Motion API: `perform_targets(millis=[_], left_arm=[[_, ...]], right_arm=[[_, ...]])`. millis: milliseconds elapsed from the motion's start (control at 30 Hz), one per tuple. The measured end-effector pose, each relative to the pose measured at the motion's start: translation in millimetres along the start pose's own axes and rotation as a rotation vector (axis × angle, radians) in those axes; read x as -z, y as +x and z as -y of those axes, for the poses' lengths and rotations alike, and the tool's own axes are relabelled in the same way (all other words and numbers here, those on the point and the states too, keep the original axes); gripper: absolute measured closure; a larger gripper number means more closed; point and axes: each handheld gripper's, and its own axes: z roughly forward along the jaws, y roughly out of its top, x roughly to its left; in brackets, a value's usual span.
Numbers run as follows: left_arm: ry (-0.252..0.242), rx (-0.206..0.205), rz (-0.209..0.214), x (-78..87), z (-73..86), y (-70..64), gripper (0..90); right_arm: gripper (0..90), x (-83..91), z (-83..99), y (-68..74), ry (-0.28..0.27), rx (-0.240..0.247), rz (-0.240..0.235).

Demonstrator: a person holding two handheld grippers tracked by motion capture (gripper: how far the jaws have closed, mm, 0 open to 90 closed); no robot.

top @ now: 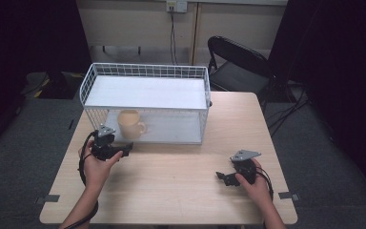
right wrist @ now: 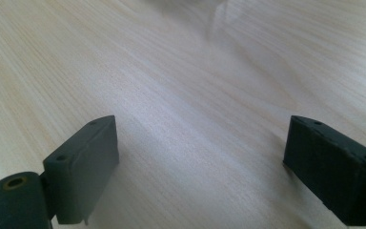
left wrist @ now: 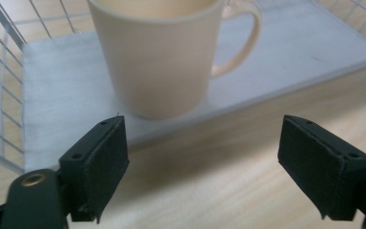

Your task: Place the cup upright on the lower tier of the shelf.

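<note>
The left tool [top: 124, 150], its black jaws spread wide and holding nothing, points at a cream ceramic mug [top: 130, 123] that stands upright on the white lower board [left wrist: 66, 86] of a white wire two-tier rack [top: 145, 102]. In the left gripper view the mug [left wrist: 159, 57] sits near the board's front edge, just beyond the jaws, with its handle turned to the right, so the plain body faces the tool and looks like the surface to be gripped. The rack's front appears open, giving a straight line in; wire mesh closes the left side close beside the mug, and the upper shelf overhangs it, so any lift would likely have to wait until the mug is drawn out forward. The right tool [top: 225, 178], its jaws likewise apart and empty, rests low over the bare pale wooden desk [top: 181, 191], well apart from the rack, with open wood all around it.
</note>
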Motion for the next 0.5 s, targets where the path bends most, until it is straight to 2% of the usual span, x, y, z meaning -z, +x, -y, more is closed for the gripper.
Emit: perform_targets(millis=[100, 167, 233, 367, 400, 500], left_arm=[[0.004, -0.015, 0.009, 2.1, 3.2, 0.9, 16.4], [0.007, -0.039, 0.026, 2.5, 7.1, 0.7, 16.1], [0.023, -0.082, 0.051, 3.5, 11.3, 0.0, 15.9], [0.043, -0.091, 0.062, 5.0, 14.0, -1.3, 15.9], [0.046, -0.086, 0.079, 4.8, 15.2, -3.3, 16.1], [0.046, -0.113, 0.112, 4.2, 18.7, -6.5, 16.0]], right_arm=[[10.7, 0.0, 0.0, 0.0, 0.000, 0.000, 0.000], [10.7, 0.0, 0.0, 0.0, 0.000, 0.000, 0.000], [10.7, 0.0, 0.0, 0.0, 0.000, 0.000, 0.000], [10.7, 0.0, -0.1, -0.1, 0.000, 0.000, -0.001], [10.7, 0.0, -0.1, -0.1, 0.001, 0.000, -0.001], [10.7, -0.2, -0.2, -0.2, 0.001, 0.001, -0.002]])
